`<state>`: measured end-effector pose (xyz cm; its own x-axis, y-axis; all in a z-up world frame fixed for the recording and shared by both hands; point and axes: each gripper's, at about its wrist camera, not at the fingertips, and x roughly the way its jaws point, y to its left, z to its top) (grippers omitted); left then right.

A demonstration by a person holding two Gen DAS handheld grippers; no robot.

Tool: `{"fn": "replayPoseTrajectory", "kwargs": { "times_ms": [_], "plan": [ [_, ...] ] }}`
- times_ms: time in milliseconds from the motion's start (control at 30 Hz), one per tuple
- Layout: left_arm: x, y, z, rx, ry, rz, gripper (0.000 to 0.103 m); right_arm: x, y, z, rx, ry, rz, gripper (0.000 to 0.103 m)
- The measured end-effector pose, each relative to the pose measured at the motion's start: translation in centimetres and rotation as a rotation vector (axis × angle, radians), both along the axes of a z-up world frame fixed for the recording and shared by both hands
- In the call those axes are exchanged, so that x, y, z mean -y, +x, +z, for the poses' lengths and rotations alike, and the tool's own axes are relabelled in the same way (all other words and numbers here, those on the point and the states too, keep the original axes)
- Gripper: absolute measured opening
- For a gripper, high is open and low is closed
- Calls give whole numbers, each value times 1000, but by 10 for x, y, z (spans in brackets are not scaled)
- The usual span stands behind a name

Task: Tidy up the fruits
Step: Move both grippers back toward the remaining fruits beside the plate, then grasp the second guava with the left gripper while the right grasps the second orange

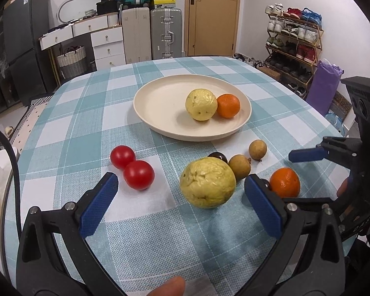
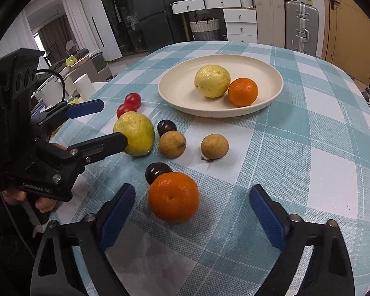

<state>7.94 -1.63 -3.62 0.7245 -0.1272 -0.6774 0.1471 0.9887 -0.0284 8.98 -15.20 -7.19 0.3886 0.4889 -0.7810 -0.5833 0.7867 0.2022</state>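
Guava [image 1: 207, 182] ahead of left gripper [image 1: 181, 201], orange [image 2: 173, 196] before right gripper [image 2: 192, 212], both jaws wide, empty

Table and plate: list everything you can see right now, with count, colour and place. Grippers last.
plate: 1, cream, middle of the table.
guavas: 2, yellow; one on the plate, one on the cloth near the left gripper.
oranges: 2, orange; one on the plate, one on the cloth in front of the right gripper.
tomatoes: 2, red, touching, on the cloth left of the plate.
longans: 2, tan, on the cloth.
dark round fruits: 2, dark purple, on the cloth.
tablecloth: 1, teal-and-white check.
left gripper: jaws open, empty.
right gripper: jaws open, empty.
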Motion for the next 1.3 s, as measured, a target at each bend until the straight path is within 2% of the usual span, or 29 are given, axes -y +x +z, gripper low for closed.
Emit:
{"fn": "replayPoseTrajectory", "kwargs": {
  "times_ms": [167,267,467,700,867,933,1067,1300],
  "plan": [
    [-3,3,-1,-10,-11,15,102,0,-3,0,-9,11,17,83],
    [-3,4,-3,-23,-23,-2,102,-2,-3,0,-13,8,25,77],
    [3,6,-5,-39,-31,-35,95,-3,-5,2,-13,25,40,68],
    [11,10,-7,-48,-38,-73,80,-3,-9,2,-15,30,62,58],
    [17,12,-9,-58,-27,-96,67,-2,-9,1,-15,44,56,58],
    [18,12,-9,-59,-23,-100,66,-1,-9,1,-15,46,55,58],
    [20,13,-11,-70,-22,-113,51,-1,-9,1,-11,45,53,57],
    [21,10,-10,-55,-22,-124,49,-1,-9,0,-4,38,50,49]
  ]
}}
